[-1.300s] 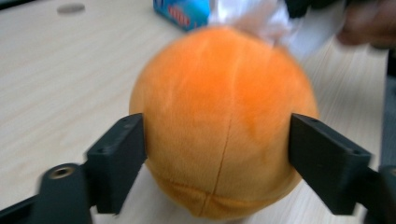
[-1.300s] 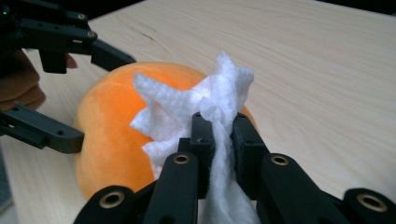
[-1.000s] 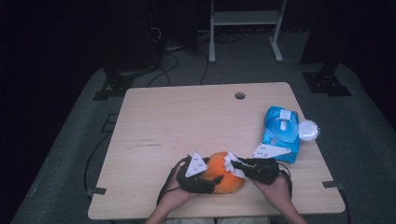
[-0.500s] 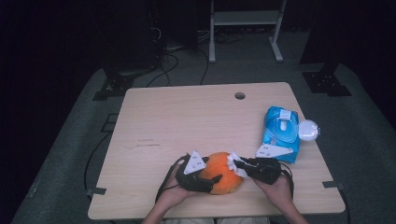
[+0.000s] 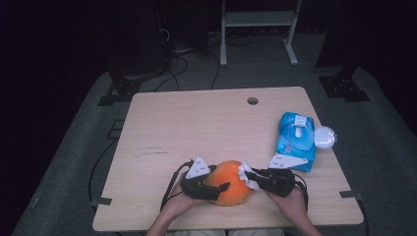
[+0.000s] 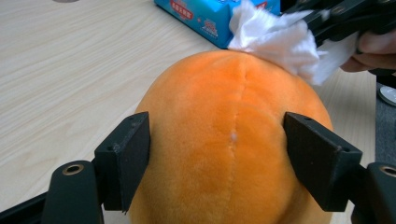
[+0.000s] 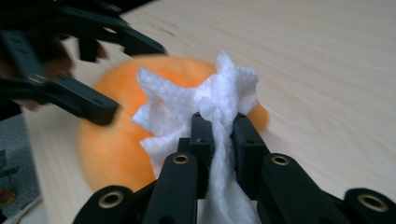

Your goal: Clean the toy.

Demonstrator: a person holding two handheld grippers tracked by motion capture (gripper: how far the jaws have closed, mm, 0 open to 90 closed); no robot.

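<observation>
The left tool (image 5: 212,188) has its two black jaws around an orange plush ball (image 5: 230,182), one jaw on each side, and the pads press into the soft fabric. So this tool is holding the ball, with the jaws set rather wide because the ball is thick. In the left gripper view the ball (image 6: 233,140) sits between the jaws, and a seam runs up its middle.

The right tool (image 5: 254,177) comes from the other side. Its jaws are narrow and they pinch a white wipe (image 7: 205,107) between them. The free end of the wipe spreads out in front of the jaws and touches the ball on the side away from the left tool (in the left gripper view the wipe (image 6: 280,42) lies on the upper far part of the ball). In the right gripper view the ball (image 7: 121,140) is just behind the wipe, a little blurred.

The ball rests on the worktop (image 5: 196,128), near the edge where the person sits. Beyond the right tool lies a blue pack of wipes (image 5: 296,139), and just beside it a round white lid (image 5: 324,137). A hand (image 5: 290,199) is behind each tool.
</observation>
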